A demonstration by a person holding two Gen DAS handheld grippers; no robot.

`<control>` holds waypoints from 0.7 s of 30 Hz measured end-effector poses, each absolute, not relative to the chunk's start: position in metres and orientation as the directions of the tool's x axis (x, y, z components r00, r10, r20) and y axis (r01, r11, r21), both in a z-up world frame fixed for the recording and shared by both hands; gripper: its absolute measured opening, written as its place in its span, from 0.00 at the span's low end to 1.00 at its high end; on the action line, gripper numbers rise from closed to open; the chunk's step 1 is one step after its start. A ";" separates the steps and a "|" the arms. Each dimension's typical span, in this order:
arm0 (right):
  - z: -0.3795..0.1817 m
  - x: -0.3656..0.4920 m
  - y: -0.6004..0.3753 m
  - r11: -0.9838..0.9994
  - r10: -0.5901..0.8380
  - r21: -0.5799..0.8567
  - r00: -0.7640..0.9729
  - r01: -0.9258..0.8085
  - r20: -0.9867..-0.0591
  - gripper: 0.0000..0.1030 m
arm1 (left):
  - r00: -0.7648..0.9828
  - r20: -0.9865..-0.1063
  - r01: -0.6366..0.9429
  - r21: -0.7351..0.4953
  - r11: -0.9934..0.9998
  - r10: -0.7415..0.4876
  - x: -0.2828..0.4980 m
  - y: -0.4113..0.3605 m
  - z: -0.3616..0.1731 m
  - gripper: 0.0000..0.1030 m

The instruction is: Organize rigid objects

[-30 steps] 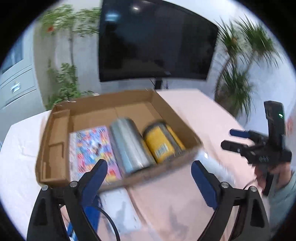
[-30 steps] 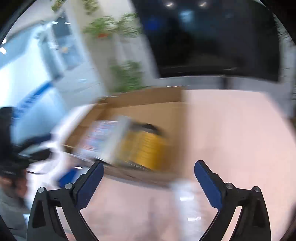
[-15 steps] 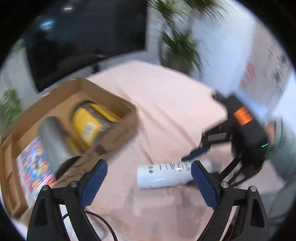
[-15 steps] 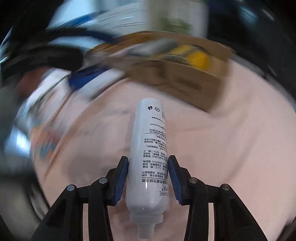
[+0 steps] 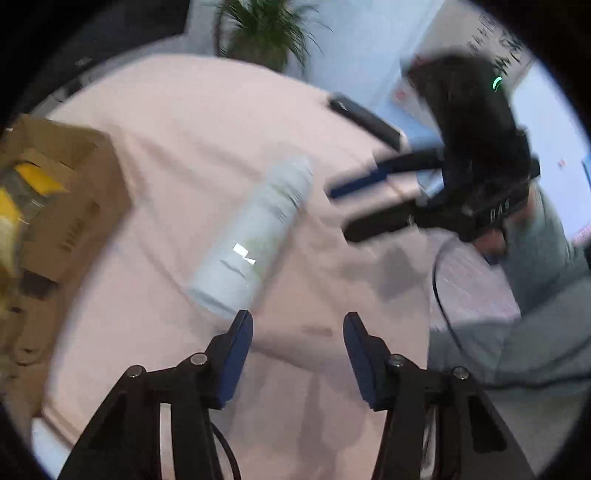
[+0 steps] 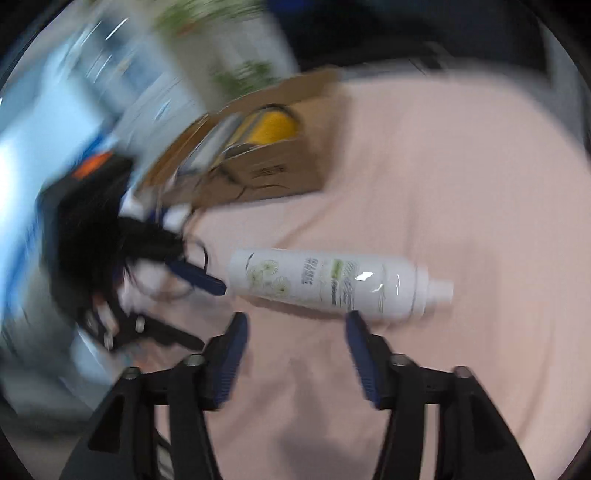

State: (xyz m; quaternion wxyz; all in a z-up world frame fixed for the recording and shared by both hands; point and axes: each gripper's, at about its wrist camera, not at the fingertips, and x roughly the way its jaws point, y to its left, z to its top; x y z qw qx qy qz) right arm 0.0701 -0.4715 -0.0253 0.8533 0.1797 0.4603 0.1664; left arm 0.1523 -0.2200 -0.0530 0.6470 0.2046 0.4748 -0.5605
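A white bottle (image 6: 334, 284) is seen lying on its side on the pink tablecloth (image 6: 461, 184), its nozzle end turned away from the cardboard box (image 6: 273, 173). Half a second ago it was clamped between the fingers of the right gripper (image 6: 295, 325); now it has been let go and lies just past the fingertips, crosswise to them, with nothing between the two blue pads. The right gripper's jaws are held moderately apart, wider than when the bottle was gripped.

In the left wrist view the same bottle (image 5: 255, 236) is shown blurred, lying diagonally just beyond the left gripper (image 5: 297, 325), whose left fingertip is close to the bottle's flat base. The left gripper's jaws have been brought in to a moderate gap, much narrower than the wide spread seen half a second ago, and nothing is held in them.

The right gripper (image 5: 373, 203) is seen from the left camera just beside the bottle's far end, with its two fingers apart and empty. The left gripper (image 6: 199, 277) is seen from the right camera with one blue finger reaching to the bottle's base; contact cannot be judged because of blur.

The box stands well to one side of the bottle, and a yellow container (image 6: 271, 127) is seen lying inside it. A potted plant (image 5: 266, 33) stands beyond the table's far edge.
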 end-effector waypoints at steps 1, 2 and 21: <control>-0.030 0.068 -0.484 0.842 0.470 0.539 0.525 -0.024 -0.709 0.60 | -0.059 -0.838 0.905 -0.275 0.326 -0.543 0.163 -0.222 -0.046 0.49; -0.040 0.068 -0.494 0.809 0.478 0.586 0.530 0.046 -0.701 0.62 | -0.040 -0.839 0.894 -0.272 0.355 -0.543 0.170 -0.226 -0.045 0.49; 0.022 0.095 -0.438 0.825 0.330 0.546 0.660 0.147 -0.675 0.44 | 0.131 -0.879 0.708 -0.240 0.664 -0.458 0.181 -0.225 -0.014 0.43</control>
